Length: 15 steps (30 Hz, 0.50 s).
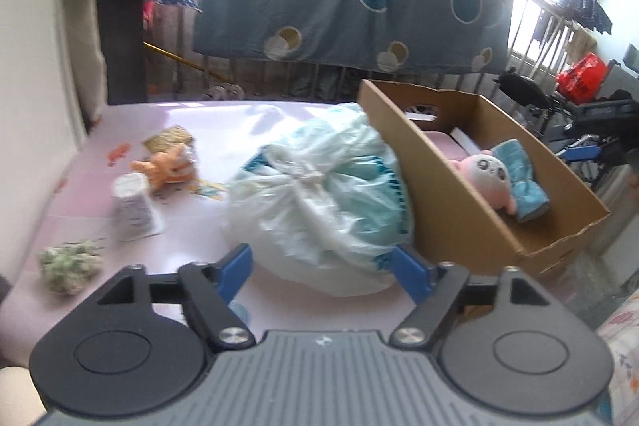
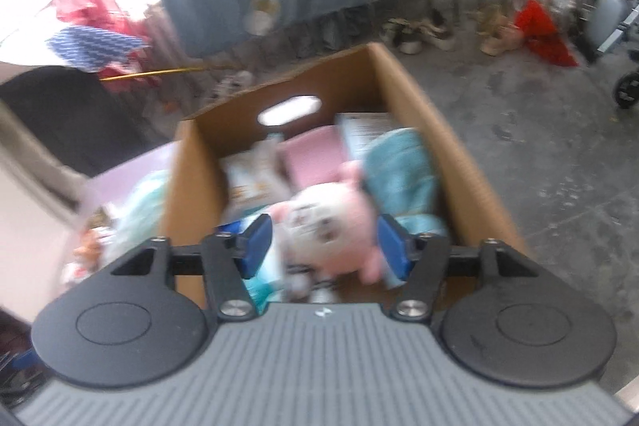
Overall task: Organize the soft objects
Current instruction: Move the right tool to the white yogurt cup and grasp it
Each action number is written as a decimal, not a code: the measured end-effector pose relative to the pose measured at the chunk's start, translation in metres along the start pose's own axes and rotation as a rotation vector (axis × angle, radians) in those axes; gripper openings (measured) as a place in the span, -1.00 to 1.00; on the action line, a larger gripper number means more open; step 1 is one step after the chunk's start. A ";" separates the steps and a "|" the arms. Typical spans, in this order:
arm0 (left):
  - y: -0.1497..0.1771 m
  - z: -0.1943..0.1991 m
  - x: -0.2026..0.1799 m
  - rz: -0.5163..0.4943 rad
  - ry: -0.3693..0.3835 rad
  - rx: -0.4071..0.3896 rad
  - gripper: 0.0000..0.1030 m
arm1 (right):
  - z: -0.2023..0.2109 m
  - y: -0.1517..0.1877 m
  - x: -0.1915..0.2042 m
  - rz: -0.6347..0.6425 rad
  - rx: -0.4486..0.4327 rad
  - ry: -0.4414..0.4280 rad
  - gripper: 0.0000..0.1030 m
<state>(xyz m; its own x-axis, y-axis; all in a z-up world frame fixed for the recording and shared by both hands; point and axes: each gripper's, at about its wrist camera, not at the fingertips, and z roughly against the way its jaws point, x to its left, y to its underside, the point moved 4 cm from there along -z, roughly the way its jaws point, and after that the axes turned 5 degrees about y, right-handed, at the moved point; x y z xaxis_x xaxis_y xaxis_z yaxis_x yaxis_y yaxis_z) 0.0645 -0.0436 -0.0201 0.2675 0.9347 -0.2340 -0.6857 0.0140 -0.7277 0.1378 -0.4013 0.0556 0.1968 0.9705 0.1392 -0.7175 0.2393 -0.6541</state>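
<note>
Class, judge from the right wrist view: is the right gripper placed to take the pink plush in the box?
Probably yes. The right gripper has its jaws open on either side of the pink plush, the cardboard box is open-topped, and nothing covers the toy.

The left gripper (image 1: 321,266) is held level, fingers spread wide; the right gripper (image 2: 325,246) is angled downward, fingers likewise spread.
</note>
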 end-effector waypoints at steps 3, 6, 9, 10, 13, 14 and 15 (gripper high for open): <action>0.008 0.014 0.017 0.004 -0.042 -0.014 0.68 | 0.021 0.017 0.037 0.041 -0.024 -0.092 0.63; 0.018 0.027 0.039 0.028 -0.078 -0.024 0.76 | 0.031 0.030 0.074 0.063 -0.011 -0.188 0.68; 0.027 0.039 0.062 0.072 -0.104 -0.032 0.79 | 0.034 0.041 0.112 0.068 0.004 -0.269 0.70; 0.029 0.042 0.069 0.089 -0.106 -0.033 0.82 | 0.035 0.043 0.126 0.071 0.006 -0.298 0.71; 0.036 0.051 0.092 0.145 -0.102 -0.047 0.84 | 0.033 0.052 0.162 0.063 0.009 -0.370 0.72; 0.038 0.054 0.100 0.164 -0.101 -0.048 0.84 | 0.030 0.055 0.173 0.059 0.014 -0.392 0.73; 0.039 0.056 0.107 0.182 -0.105 -0.051 0.85 | 0.026 0.059 0.184 0.049 0.026 -0.414 0.74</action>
<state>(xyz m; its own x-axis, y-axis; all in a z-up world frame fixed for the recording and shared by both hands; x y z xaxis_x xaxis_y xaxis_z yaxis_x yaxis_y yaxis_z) 0.0286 0.0763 -0.0376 0.0691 0.9520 -0.2981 -0.6806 -0.1734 -0.7118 0.1144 -0.2078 0.0614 -0.1199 0.9092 0.3987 -0.7367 0.1877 -0.6496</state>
